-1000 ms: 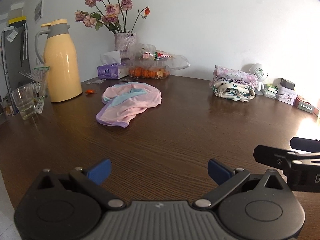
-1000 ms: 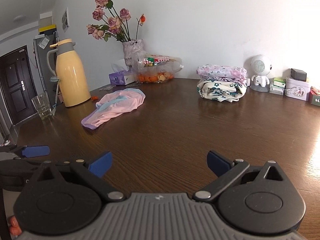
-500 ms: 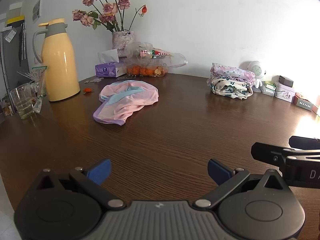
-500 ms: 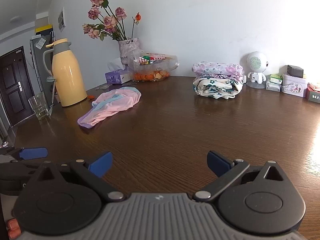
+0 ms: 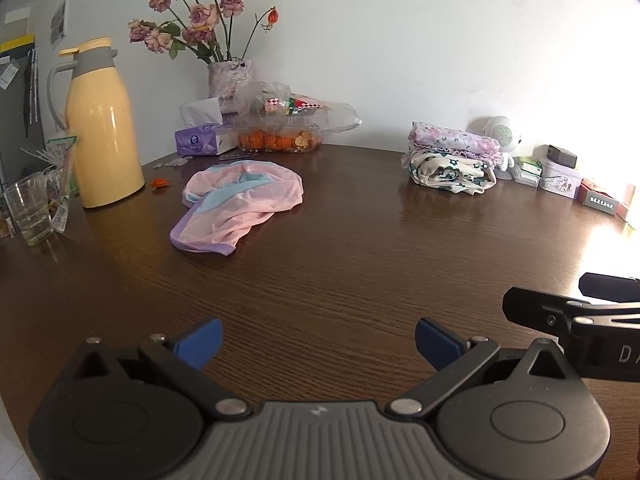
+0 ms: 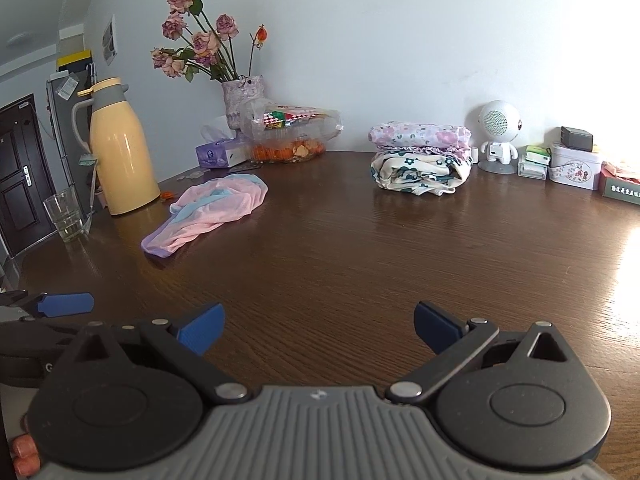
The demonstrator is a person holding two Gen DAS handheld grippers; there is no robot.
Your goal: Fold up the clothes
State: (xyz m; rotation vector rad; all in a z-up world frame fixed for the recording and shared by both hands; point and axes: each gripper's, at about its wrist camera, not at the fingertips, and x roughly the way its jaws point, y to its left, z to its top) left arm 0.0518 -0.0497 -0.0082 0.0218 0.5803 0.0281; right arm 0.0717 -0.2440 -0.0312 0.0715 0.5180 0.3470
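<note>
A crumpled pink garment (image 5: pixel 236 204) with blue and purple trim lies on the dark wooden table (image 5: pixel 360 248), left of centre; it also shows in the right wrist view (image 6: pixel 208 212). A stack of folded floral clothes (image 5: pixel 452 160) sits at the back right, seen too in the right wrist view (image 6: pixel 420 160). My left gripper (image 5: pixel 318 340) is open and empty above the near table edge, well short of the garment. My right gripper (image 6: pixel 318 328) is open and empty beside it. Part of the right gripper (image 5: pixel 568 316) shows in the left wrist view.
A yellow thermos (image 5: pixel 102 128), a glass (image 5: pixel 28 212), a tissue box (image 5: pixel 204 140), a vase of dried roses (image 5: pixel 230 80) and a bag of oranges (image 5: pixel 280 136) stand at the back left. A white robot speaker (image 6: pixel 498 136) and small boxes (image 6: pixel 572 164) stand at the back right.
Both views have tilted and shifted slightly, so the garment and the back items sit a little differently in frame. Both grippers stay open and empty; nothing on the table moved.
</note>
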